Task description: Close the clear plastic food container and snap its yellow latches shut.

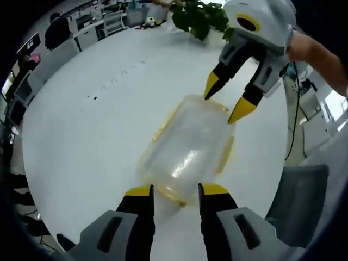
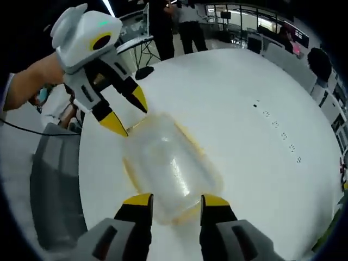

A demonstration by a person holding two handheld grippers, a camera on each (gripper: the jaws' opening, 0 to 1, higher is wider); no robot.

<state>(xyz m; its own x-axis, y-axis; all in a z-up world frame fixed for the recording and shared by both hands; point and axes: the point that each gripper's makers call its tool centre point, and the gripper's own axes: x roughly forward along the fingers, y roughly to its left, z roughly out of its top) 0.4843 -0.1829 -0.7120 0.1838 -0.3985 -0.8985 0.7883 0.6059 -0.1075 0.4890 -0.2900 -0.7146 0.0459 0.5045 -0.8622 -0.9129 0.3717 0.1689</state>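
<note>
I'm holding my left gripper (image 1: 175, 190) and right gripper (image 2: 175, 200) at opposite short ends of the container (image 1: 187, 147), which is lying lid-on near the edge of the white table (image 1: 92, 136). Both sets of jaws are standing apart, gripping nothing. I'm worrying that pressing one yellow latch (image 1: 225, 155) unevenly may be sliding the light box toward the edge, or popping the lid askew.

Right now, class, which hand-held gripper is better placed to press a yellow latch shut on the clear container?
Either, hedged: each faces one short end of the clear container. The left hand-held gripper and the right hand-held gripper both straddle their end's latch, jaws open, one to each side.
</note>
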